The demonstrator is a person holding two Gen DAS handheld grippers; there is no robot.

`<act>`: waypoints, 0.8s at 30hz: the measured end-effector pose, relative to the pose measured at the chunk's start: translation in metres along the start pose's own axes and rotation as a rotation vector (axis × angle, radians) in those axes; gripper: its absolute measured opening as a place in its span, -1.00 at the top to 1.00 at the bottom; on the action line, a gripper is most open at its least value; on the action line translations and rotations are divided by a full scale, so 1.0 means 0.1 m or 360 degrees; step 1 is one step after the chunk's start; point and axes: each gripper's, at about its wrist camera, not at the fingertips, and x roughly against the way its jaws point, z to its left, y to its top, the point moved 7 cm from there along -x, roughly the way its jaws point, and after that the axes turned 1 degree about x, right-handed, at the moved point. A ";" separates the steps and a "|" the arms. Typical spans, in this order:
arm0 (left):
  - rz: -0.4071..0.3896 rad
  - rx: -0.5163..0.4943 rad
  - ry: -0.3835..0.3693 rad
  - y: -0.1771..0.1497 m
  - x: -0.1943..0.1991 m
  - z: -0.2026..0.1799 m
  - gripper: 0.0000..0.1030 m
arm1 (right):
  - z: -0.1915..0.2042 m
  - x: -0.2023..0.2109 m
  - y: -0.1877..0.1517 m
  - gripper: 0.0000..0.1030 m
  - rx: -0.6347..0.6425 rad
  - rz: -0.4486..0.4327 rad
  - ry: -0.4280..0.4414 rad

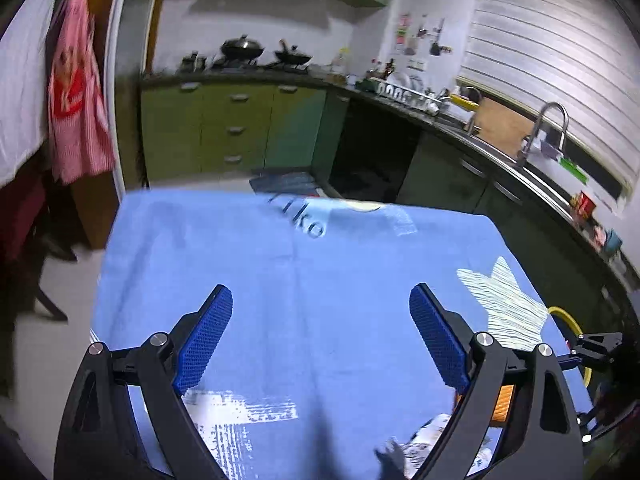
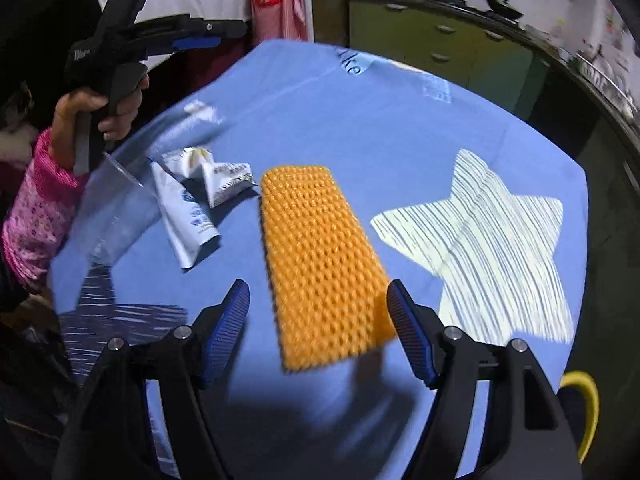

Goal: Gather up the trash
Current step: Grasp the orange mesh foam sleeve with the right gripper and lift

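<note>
Tabletop (image 2: 360,128) under blue cloth: orange mesh sleeve (image 2: 320,264), crumpled wrappers (image 2: 192,200). Left claw (image 1: 320,336) apart, empty; right claw (image 2: 318,332) apart above the sleeve.

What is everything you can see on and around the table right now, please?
orange foam mesh sleeve: one, orange, table centre, ahead of the right claw.
crumpled white wrappers: a few, white with print, left of the sleeve.
clear plastic cup: one, transparent, lying beside the wrappers.
blue star-printed tablecloth: one, blue, covering the table.
black woks: two, black, on the far stove.
steel tap: one, silver, right counter.
left claw: blue pads, open, empty.
right claw: blue pads, open, over the sleeve's near end.
person's hand: one, pink sleeve, holding the left claw.
</note>
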 end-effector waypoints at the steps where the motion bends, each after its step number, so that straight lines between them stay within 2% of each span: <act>1: 0.0010 0.0010 0.0006 -0.01 -0.03 0.03 -0.73 | 0.00 -0.05 0.02 -0.31 0.0023 0.0021 -0.0008; 6: 0.0016 0.0058 -0.0007 -0.08 -0.09 0.16 -0.77 | -0.01 -0.25 0.05 -0.32 0.0095 0.0099 -0.0043; 10: 0.0044 0.0047 -0.0001 -0.13 -0.12 0.11 -0.77 | -0.01 -0.28 0.04 -0.27 0.0088 0.0099 -0.0062; 12: 0.0058 0.0034 -0.0003 -0.16 -0.14 0.08 -0.77 | -0.04 -0.27 0.06 0.00 0.0063 0.0084 -0.0066; 14: 0.0061 0.0013 0.0003 -0.18 -0.13 0.04 -0.77 | -0.05 -0.23 0.08 0.36 0.0042 0.0060 -0.0070; 15: 0.0063 0.0003 0.0004 -0.18 -0.14 0.03 -0.77 | -0.06 -0.21 0.09 0.71 0.0030 0.0049 -0.0084; 24: 0.0058 -0.0003 0.0007 -0.19 -0.13 -0.02 -0.78 | 0.02 0.18 -0.10 0.75 -0.0125 -0.0051 -0.0087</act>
